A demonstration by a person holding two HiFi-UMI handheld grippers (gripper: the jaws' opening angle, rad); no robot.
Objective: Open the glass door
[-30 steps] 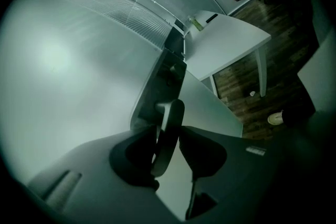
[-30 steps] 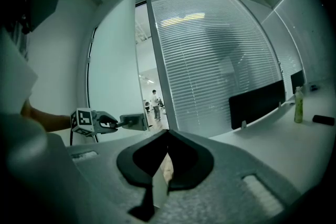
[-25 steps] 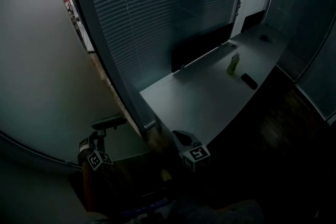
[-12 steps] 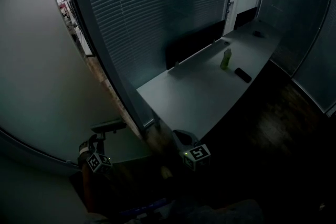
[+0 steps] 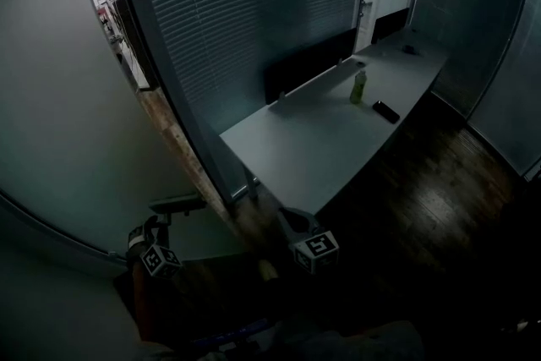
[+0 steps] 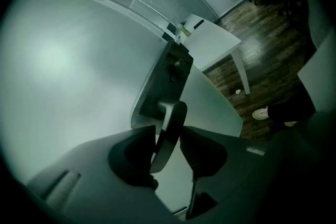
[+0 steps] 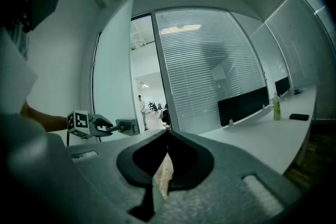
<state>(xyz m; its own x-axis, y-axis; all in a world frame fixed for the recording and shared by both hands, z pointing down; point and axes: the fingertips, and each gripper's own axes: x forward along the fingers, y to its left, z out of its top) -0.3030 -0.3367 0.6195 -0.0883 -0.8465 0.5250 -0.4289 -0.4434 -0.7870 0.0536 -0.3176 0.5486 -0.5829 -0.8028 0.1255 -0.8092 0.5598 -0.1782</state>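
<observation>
The left gripper [image 6: 169,136] has its 2 jaws clamped on the lever handle [image 6: 174,112] of the glass door [image 5: 59,139], which stands ajar at near left. The right gripper [image 7: 167,134] is closed and empty, with the white desk [image 5: 321,139] beyond it.

Dim, underexposed, fisheye-bent at the edges.
Light enters by the doorway [image 7: 149,86] and blinds [image 5: 254,4]; a soft glow lies on the glass door [image 6: 58,60]; the floor [image 5: 439,207] is near-black.

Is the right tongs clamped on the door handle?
No, the right tongs are closed on nothing, while the left tongs grip the door handle.
</observation>
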